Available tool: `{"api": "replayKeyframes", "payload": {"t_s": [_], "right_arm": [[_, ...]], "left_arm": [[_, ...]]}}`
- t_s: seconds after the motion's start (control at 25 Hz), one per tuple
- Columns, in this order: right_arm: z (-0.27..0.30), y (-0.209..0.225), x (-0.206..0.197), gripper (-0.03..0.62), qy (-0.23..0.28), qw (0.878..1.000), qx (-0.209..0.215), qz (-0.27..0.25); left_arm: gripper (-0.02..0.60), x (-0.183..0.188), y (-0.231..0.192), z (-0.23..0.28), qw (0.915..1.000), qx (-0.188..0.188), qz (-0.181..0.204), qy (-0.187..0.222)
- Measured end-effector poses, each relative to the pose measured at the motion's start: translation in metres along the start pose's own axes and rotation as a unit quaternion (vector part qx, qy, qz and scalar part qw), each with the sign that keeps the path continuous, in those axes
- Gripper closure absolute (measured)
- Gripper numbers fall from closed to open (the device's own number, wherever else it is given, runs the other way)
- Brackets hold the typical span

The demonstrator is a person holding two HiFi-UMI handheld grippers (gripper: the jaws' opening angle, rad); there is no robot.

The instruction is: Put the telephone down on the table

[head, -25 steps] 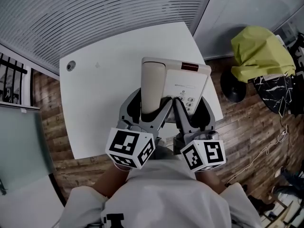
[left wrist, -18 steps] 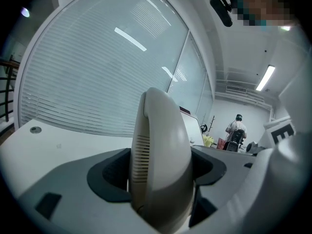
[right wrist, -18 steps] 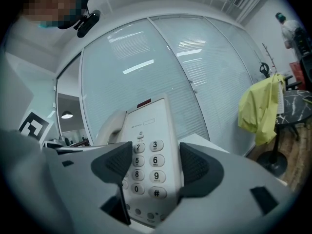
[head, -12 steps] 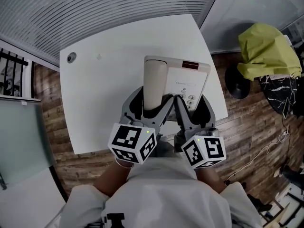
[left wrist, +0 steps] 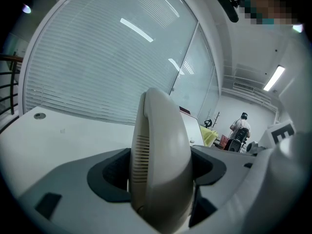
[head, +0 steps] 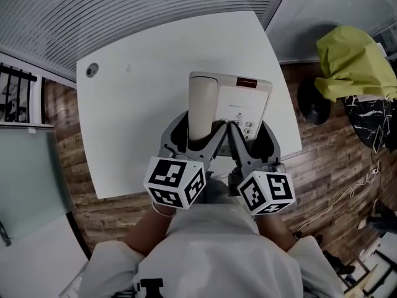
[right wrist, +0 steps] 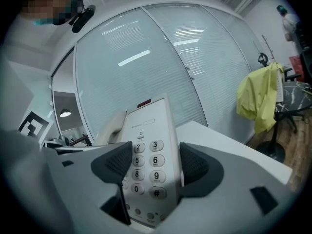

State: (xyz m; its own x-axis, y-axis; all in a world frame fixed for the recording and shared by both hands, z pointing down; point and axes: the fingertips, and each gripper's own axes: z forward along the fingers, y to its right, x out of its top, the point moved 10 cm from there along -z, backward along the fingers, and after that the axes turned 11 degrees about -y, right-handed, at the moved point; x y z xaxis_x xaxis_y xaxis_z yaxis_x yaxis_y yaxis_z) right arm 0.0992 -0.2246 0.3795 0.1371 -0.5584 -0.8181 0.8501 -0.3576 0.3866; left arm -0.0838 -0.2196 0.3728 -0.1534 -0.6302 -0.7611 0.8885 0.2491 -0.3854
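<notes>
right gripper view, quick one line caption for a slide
Right claw closed on the keypad end of a white telephone, white table and yellow cloth beyond.

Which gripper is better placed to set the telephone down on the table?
Right, probably. The right gripper is shut on the keypad body of the telephone, so it carries the base; the left gripper clamps only the handset, which could lift off.
</notes>
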Motion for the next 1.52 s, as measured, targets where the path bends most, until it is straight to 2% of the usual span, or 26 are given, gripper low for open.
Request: {"api": "replayKeyframes", "payload": {"t_s": [1.52], "right_arm": [[0.052, 0.02, -0.033, 0.275, -0.095, 0.995, -0.011, 0.038]], "left_arm": [[0.229, -0.026, -0.04, 0.044, 0.994, 0.016, -0.057, -0.092]]}}
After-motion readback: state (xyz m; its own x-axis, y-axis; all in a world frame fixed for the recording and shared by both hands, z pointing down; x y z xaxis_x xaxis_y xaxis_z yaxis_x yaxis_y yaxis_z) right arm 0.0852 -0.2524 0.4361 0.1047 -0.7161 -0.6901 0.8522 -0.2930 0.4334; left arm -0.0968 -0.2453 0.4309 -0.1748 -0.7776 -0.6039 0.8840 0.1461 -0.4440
